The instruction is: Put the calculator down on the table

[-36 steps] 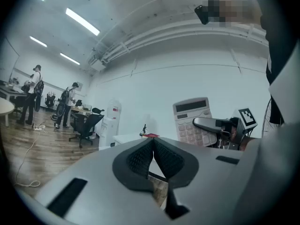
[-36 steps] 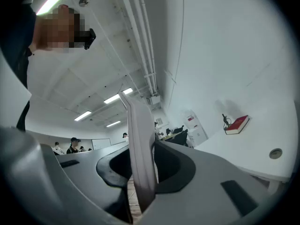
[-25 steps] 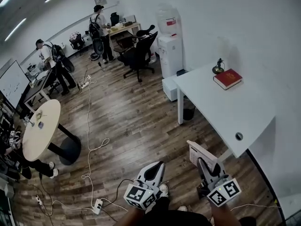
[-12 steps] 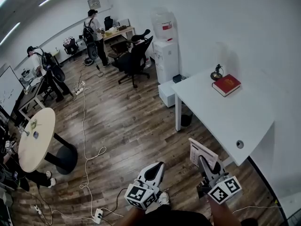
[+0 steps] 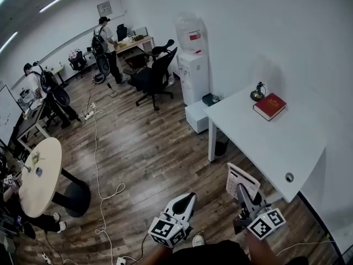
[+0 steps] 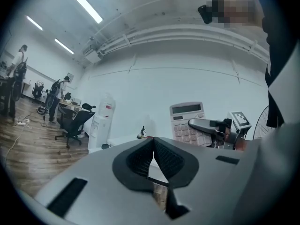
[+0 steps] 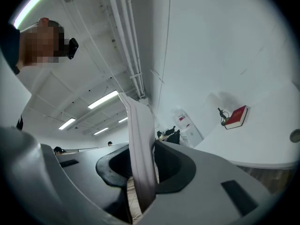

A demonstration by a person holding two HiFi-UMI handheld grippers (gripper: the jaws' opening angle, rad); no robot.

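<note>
Head view: the right gripper [image 5: 242, 191] pinches a pale grey plastic desk calculator [image 5: 240, 179] by its lower end. It holds it upright in the air, just short of the near corner of the white rectangular table [image 5: 276, 139]. The left gripper [image 5: 184, 200] hangs beside it. A red hardback book [image 5: 269, 106] and a small dark ornament [image 5: 257, 91] sit at the table's far end. A dark bin [image 5: 220, 146] stands underneath; I cannot tell what, if anything, it holds. The white water cooler [image 5: 193, 65] carries 1 clear bottle.

Left gripper view: its 2 jaws are pressed together on nothing, and the calculator's keys face this way.

Right gripper view: the calculator stands edge-on, clamped between the 2 jaws. To set it down well, carry it over bare tabletop, clear of the round cable hole [image 5: 289, 176]. Then tip it flat and release only once it rests.
</note>
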